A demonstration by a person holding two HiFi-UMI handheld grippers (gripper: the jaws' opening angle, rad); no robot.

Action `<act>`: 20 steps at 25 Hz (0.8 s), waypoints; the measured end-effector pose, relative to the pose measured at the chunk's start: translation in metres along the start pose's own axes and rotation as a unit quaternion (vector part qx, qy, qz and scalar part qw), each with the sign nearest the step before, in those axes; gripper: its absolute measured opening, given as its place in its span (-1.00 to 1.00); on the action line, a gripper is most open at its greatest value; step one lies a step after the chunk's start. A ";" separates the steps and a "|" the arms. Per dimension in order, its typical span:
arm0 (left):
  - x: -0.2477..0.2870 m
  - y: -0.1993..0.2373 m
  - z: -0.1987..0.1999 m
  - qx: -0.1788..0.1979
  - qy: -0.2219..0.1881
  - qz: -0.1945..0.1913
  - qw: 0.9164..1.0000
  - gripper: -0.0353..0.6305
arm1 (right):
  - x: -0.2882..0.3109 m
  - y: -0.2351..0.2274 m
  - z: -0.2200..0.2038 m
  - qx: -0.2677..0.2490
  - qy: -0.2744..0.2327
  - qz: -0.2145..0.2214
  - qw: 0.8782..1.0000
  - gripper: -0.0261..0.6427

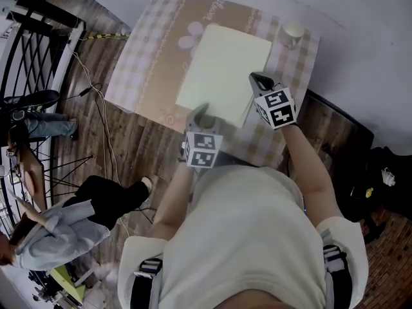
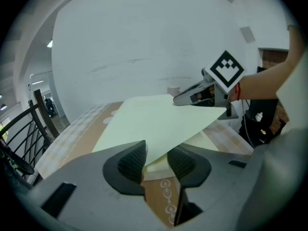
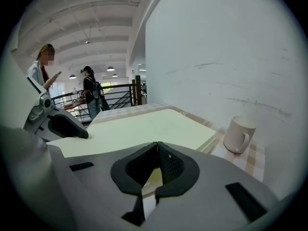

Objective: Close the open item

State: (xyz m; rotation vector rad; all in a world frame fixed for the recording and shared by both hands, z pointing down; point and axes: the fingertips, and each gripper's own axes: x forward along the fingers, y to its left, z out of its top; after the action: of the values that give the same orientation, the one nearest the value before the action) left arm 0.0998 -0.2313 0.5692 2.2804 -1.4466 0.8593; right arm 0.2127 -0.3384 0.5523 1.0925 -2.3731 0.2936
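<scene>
A large pale green book (image 1: 222, 69) lies on the checked tablecloth (image 1: 148, 63). Its top cover (image 2: 159, 121) is raised at a slant above the pages (image 2: 202, 141). My right gripper (image 1: 259, 81) is at the book's near right edge, shut on the cover's edge (image 3: 154, 177) and holding it up; in the left gripper view it (image 2: 185, 99) shows at the raised corner. My left gripper (image 1: 201, 111) is at the near left corner. Its jaws (image 2: 156, 153) stand apart with the cover's corner lying between the pads.
A white mug (image 1: 293, 32) stands at the table's far right corner, close to the wall (image 3: 239, 134). A black railing (image 1: 32, 56) and people (image 1: 58, 224) are to the left on the wooden floor. A dark bag and clutter (image 1: 367, 179) lie to the right.
</scene>
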 end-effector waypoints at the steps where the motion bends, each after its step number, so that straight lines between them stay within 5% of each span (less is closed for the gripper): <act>1: 0.000 0.000 0.000 0.001 0.002 0.001 1.000 -0.50 | 0.001 0.000 -0.002 0.000 0.002 0.000 1.000 -0.92; 11: 0.003 -0.002 -0.004 0.007 0.012 0.007 1.000 -0.48 | 0.009 -0.001 -0.020 0.038 -0.015 0.001 0.999 -0.92; 20: 0.001 -0.002 -0.003 0.034 0.011 0.012 0.999 -0.47 | 0.012 -0.001 -0.022 0.051 0.019 0.010 0.998 -0.92</act>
State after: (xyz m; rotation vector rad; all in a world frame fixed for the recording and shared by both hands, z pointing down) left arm 0.1011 -0.2294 0.5727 2.2984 -1.4586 0.9512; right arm 0.2145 -0.3378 0.5768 1.0996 -2.3578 0.4428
